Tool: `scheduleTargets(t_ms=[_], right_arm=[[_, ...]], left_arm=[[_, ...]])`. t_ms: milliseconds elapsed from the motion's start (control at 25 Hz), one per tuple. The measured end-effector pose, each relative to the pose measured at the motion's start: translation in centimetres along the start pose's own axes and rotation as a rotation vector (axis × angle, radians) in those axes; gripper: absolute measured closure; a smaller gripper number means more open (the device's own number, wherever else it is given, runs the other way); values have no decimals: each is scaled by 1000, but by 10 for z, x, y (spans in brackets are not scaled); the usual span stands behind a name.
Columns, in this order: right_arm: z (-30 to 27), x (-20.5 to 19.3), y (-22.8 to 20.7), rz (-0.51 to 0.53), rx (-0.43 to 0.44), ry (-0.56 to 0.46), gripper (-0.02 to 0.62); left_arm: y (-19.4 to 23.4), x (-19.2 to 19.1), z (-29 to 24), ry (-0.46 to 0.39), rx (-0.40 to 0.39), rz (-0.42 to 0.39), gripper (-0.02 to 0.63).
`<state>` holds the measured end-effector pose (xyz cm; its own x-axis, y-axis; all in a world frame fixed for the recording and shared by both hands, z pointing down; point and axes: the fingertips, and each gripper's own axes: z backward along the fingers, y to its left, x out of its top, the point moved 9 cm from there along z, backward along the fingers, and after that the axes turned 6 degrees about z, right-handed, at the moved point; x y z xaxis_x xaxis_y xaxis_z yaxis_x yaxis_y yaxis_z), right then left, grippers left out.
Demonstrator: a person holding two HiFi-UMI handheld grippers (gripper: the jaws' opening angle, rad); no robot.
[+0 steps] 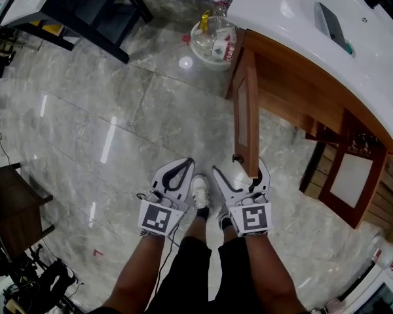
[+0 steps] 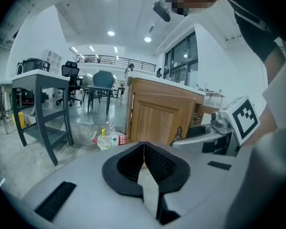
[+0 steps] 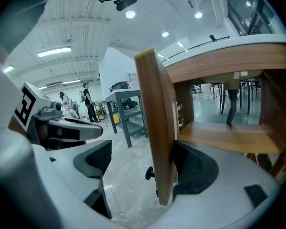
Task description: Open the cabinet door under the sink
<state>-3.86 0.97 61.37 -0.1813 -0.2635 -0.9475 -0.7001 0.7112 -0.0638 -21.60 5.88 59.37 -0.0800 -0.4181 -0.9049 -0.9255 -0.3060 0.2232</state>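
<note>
The wooden cabinet door (image 1: pixel 246 113) under the white sink (image 1: pixel 327 25) stands swung out toward me, edge-on. My right gripper (image 1: pixel 239 170) is open and straddles the door's free edge. In the right gripper view the door (image 3: pixel 157 128) stands between the jaws of the right gripper (image 3: pixel 143 162). The right pad (image 3: pixel 193 168) rests against the door's inner face, and the left pad (image 3: pixel 96 159) stays apart from it. A small dark knob (image 3: pixel 149 174) sticks out on the outer face. My left gripper (image 1: pixel 188 163) hangs shut and empty beside it, and the left gripper (image 2: pixel 144 147) shows its tips touching.
A second wooden door (image 1: pixel 350 175) stands open further right. A clear bag of bottles (image 1: pixel 213 38) lies on the marble floor by the cabinet corner. A black-framed table (image 1: pixel 85 5) is at top left and a dark cabinet (image 1: pixel 13 208) at left. The person's legs and a shoe (image 1: pixel 200 191) are below the grippers.
</note>
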Motion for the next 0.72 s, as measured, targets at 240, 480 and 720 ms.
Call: scheduleTargets(t_ms=[240,480,720], right_arm=[[-18,7,24,63,71,-34,193],[-44,22,39,103,125,-64,193],[-49,33,46,79,134,-81,193]], left_arm=[[16,6,8,-19,49,34,583],[36,11,14,-31,96,40,583],[40,17,18,-39,94,31,583]])
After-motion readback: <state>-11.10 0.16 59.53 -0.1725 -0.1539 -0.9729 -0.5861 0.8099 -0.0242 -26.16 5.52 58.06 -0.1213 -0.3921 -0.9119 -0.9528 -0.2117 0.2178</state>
